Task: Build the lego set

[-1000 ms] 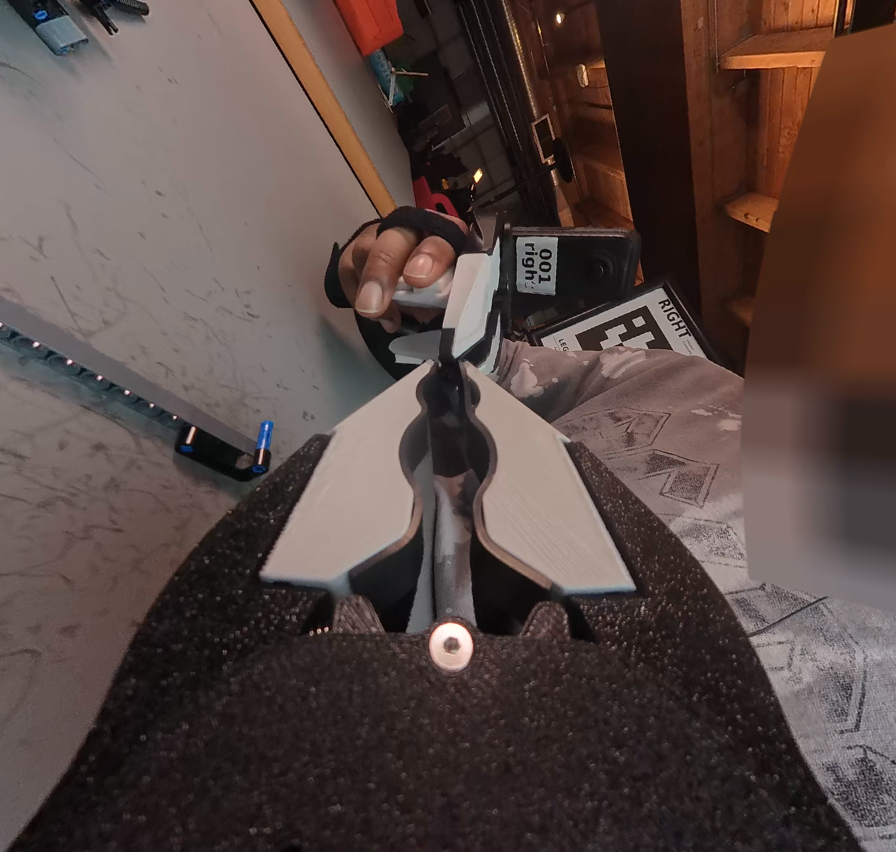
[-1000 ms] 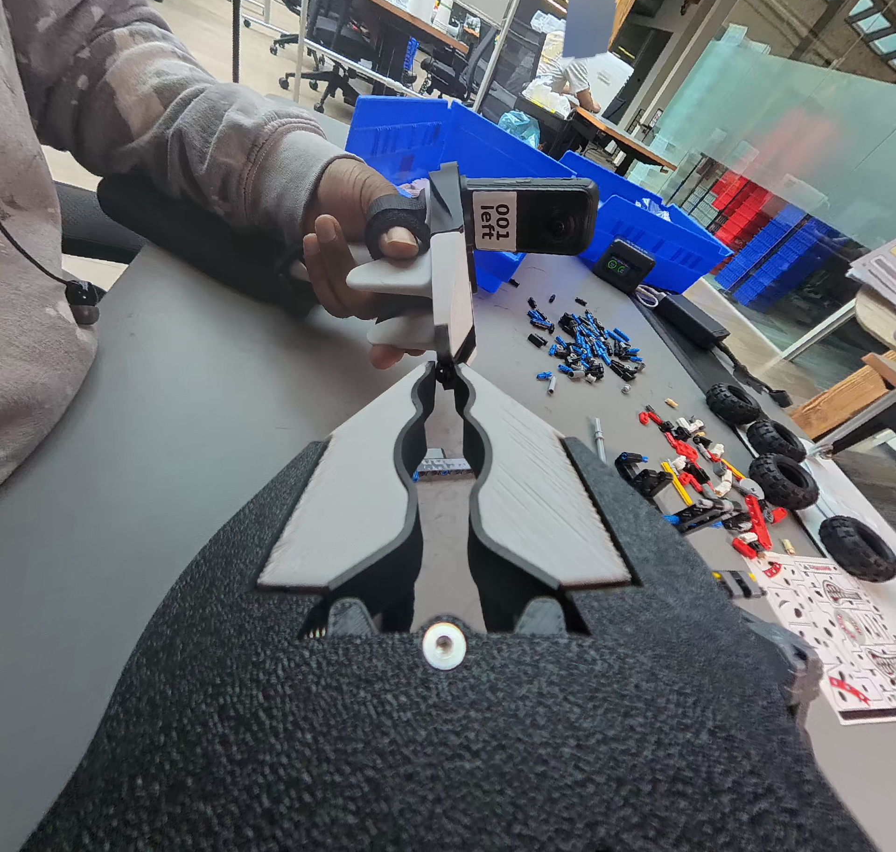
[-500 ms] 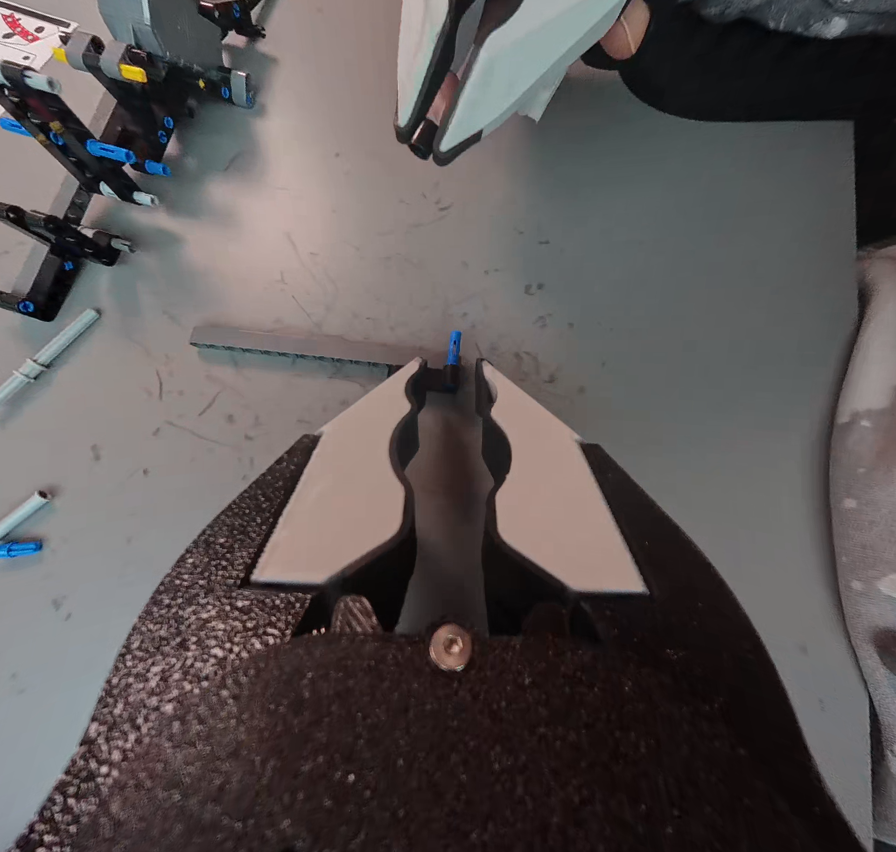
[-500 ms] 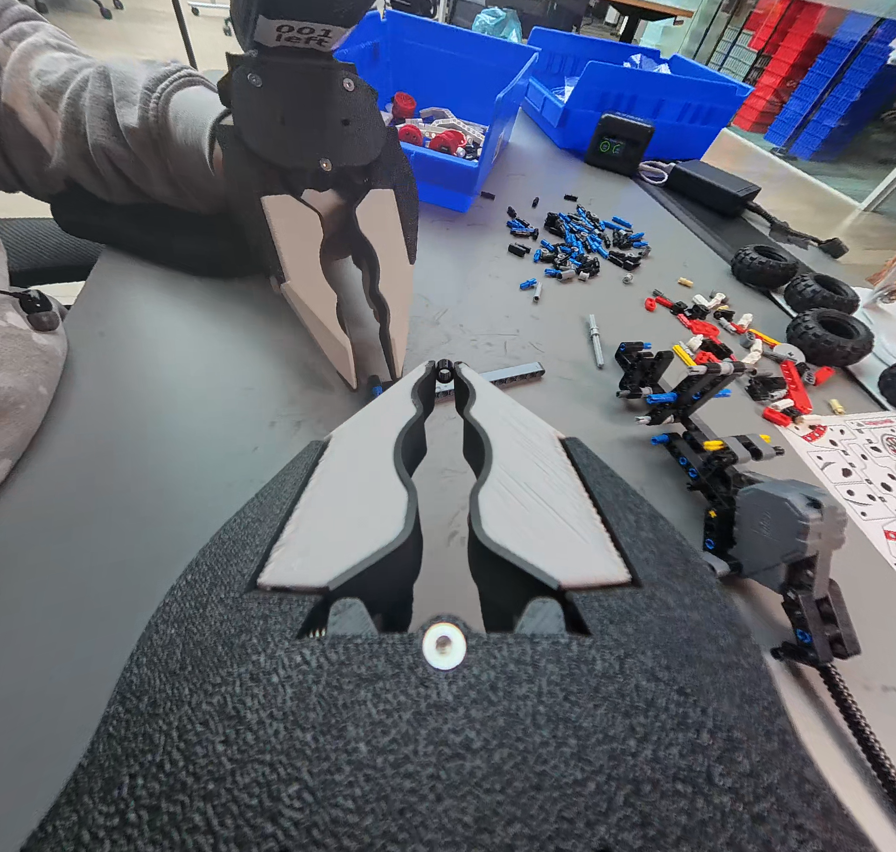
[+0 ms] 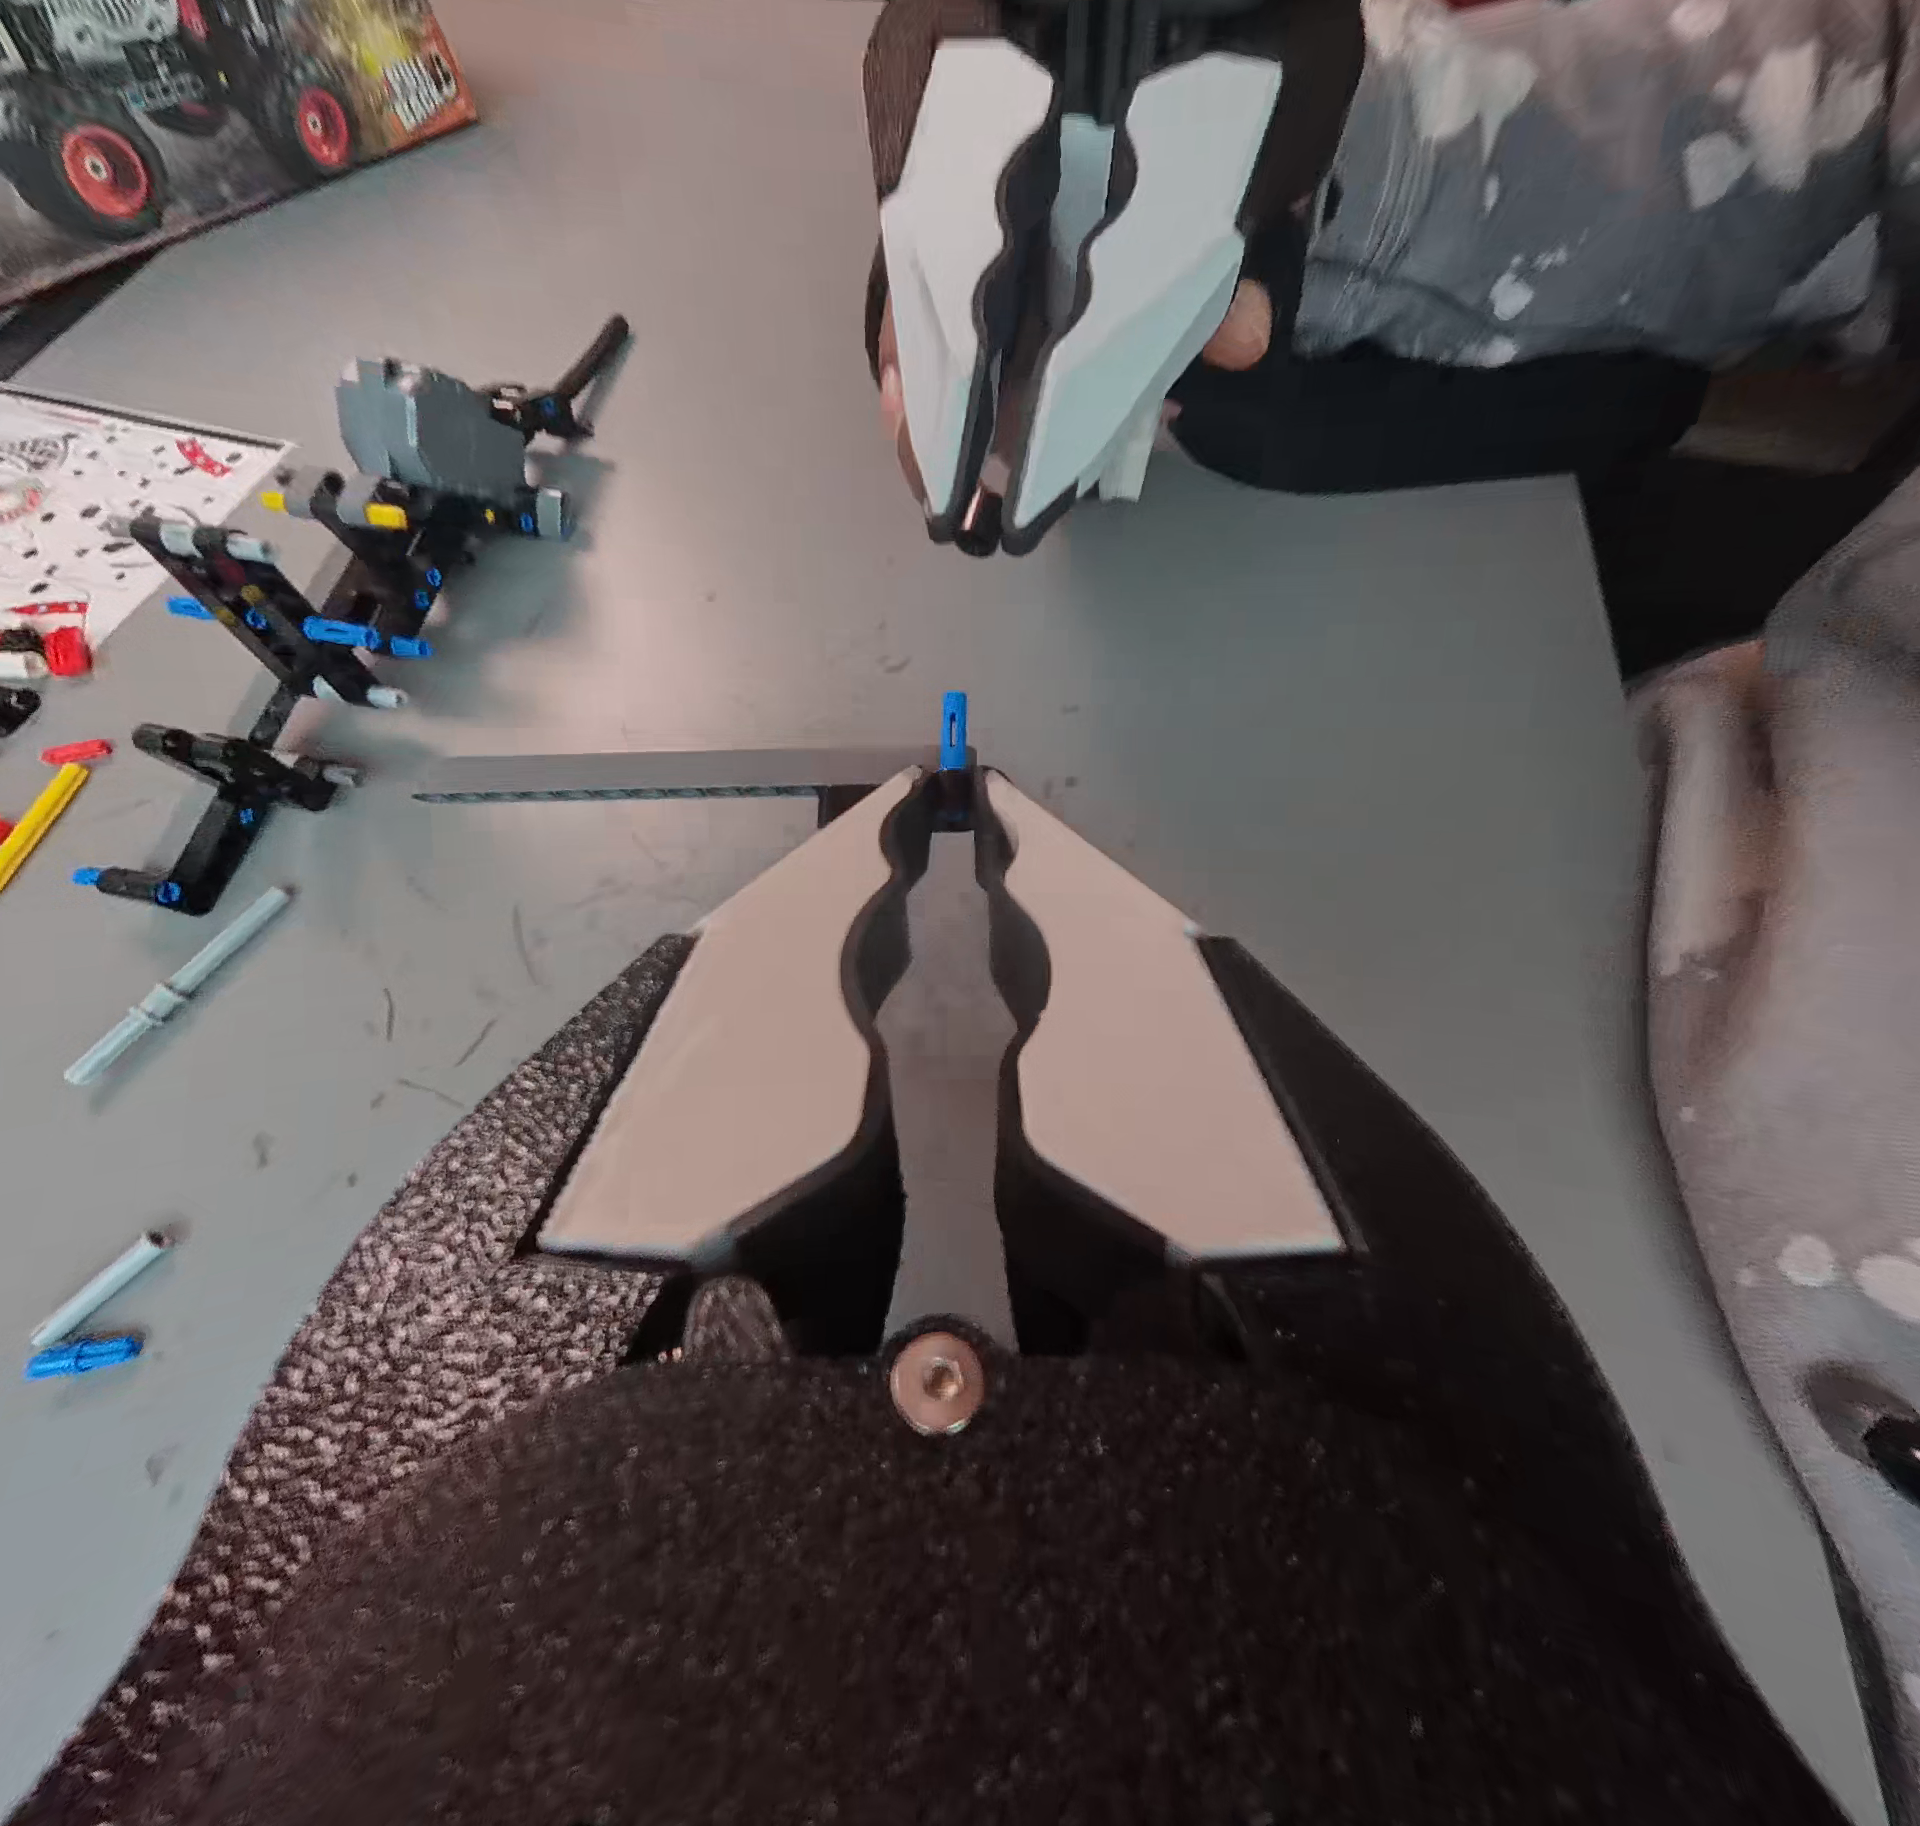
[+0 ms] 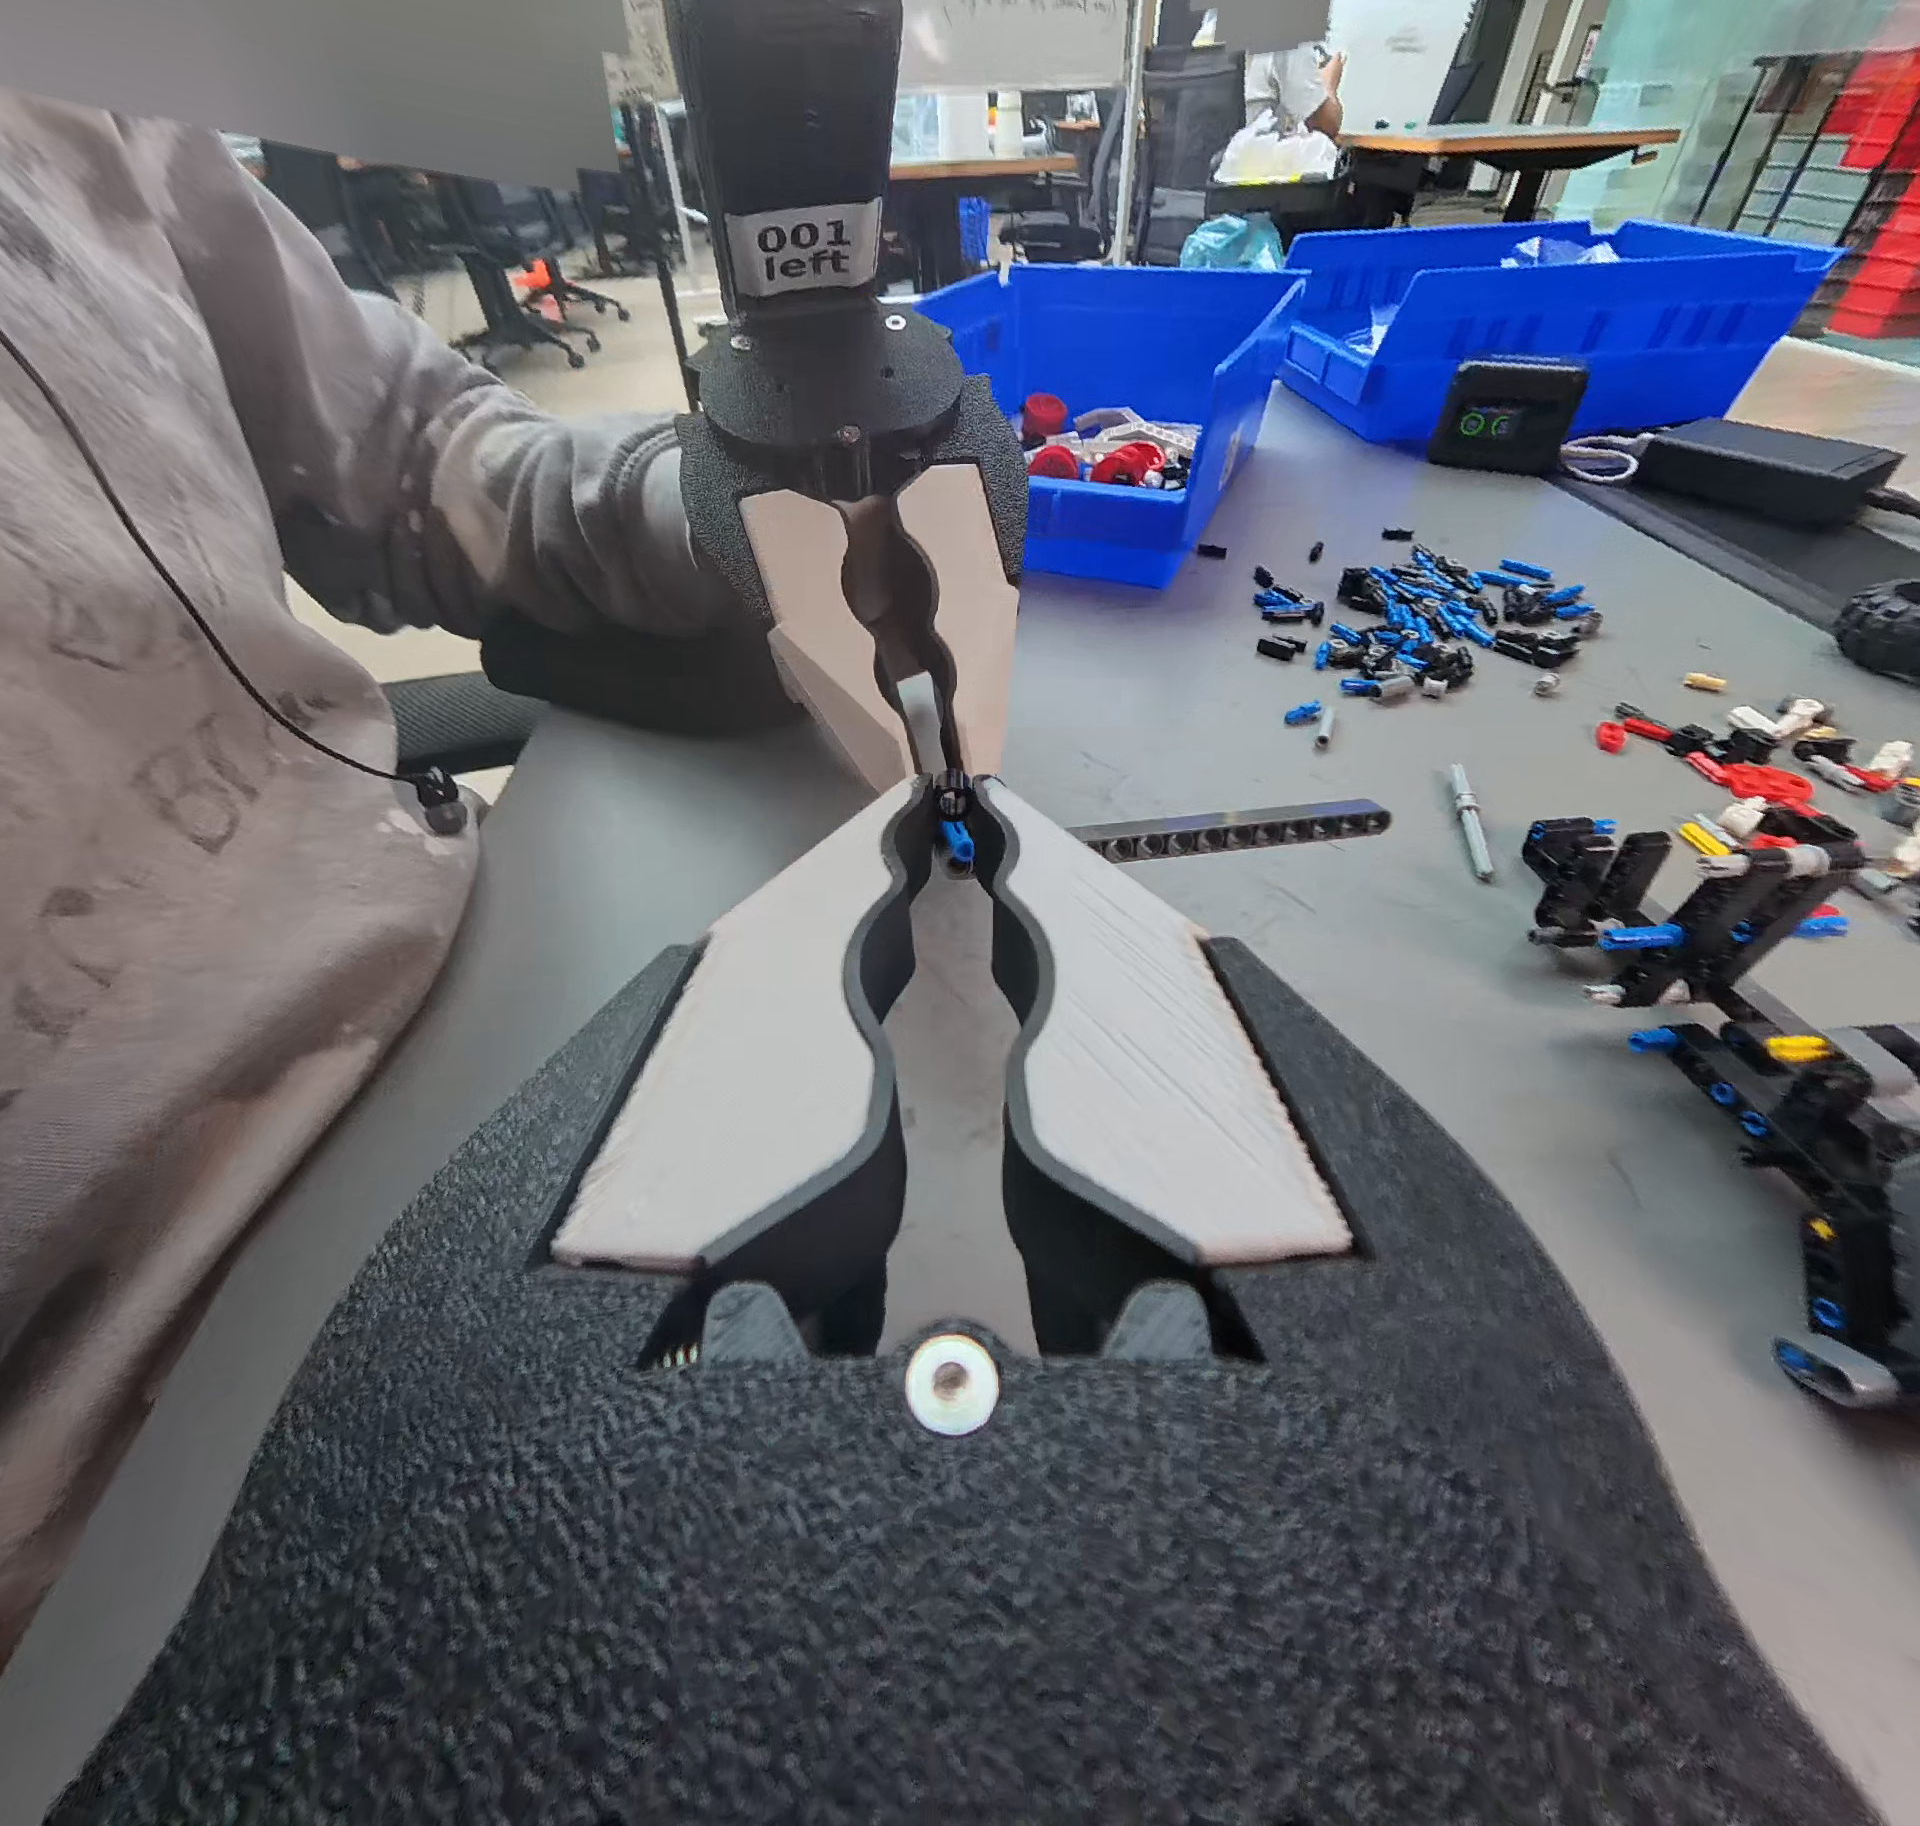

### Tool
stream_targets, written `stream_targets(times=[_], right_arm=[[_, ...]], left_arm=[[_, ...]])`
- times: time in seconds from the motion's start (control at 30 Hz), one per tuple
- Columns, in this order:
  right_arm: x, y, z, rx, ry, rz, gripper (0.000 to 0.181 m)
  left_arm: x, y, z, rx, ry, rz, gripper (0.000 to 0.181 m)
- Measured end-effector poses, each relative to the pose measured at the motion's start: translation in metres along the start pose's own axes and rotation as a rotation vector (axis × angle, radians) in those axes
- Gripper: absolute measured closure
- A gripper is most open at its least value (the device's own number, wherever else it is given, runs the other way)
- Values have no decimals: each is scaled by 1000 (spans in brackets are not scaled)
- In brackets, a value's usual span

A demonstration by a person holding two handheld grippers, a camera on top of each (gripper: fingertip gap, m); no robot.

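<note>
A long black beam [image 5: 644, 774] lies on the grey table, with a blue pin [image 5: 953, 722] standing up at its near end. My left gripper [image 5: 953, 784] is nearly shut around that end, with its tips on either side of the black end piece. It also shows in the right wrist view [image 6: 940, 758], pointing down. My right gripper [image 6: 951, 789] is shut on a small black pin [image 6: 949, 800], just above the blue pin [image 6: 958, 836] and the beam [image 6: 1236, 831]. In the left wrist view the right gripper [image 5: 977, 529] hangs a short way beyond the beam.
A partly built black chassis [image 5: 343, 571] stands to the left of the beam, also seen in the right wrist view [image 6: 1704, 945]. Loose grey axles [image 5: 177, 987], a sticker sheet [image 5: 94, 498] and the set's box [image 5: 187, 62] lie nearby. Farther off are a pile of pins [image 6: 1423, 623] and blue bins [image 6: 1122, 405]. Left tips to right tips: about 5 cm.
My left gripper came down from mid-air to the table and narrowed around the beam's end. My right gripper moved in close above the blue pin, still holding the black pin.
</note>
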State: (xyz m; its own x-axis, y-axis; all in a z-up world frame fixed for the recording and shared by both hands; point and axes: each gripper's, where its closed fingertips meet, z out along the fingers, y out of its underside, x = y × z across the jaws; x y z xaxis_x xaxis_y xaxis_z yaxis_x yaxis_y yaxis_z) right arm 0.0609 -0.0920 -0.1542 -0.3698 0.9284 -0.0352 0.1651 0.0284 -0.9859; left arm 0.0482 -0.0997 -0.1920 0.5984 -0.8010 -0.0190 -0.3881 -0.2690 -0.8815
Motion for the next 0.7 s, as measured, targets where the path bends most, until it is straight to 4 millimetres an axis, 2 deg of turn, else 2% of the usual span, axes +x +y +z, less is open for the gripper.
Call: stream_targets(times=[0.03, 0.13, 0.23, 0.47, 0.7], right_arm=[[-2, -2, 1, 16, -14, 16, 175], [-4, -7, 3, 49, -43, 55, 174], [-6, -9, 4, 66, -68, 74, 174], [-12, -7, 9, 46, -115, 99, 174], [-15, 15, 14, -110, -105, 21, 175]], left_arm=[[2, -8, -3, 40, 6, -4, 171], [6, -25, -9, 114, -6, 13, 171], [8, -33, -15, 151, -3, 17, 171], [12, -30, -16, 134, 1, 48, 171], [16, -11, -9, 11, -24, 151, 172]])
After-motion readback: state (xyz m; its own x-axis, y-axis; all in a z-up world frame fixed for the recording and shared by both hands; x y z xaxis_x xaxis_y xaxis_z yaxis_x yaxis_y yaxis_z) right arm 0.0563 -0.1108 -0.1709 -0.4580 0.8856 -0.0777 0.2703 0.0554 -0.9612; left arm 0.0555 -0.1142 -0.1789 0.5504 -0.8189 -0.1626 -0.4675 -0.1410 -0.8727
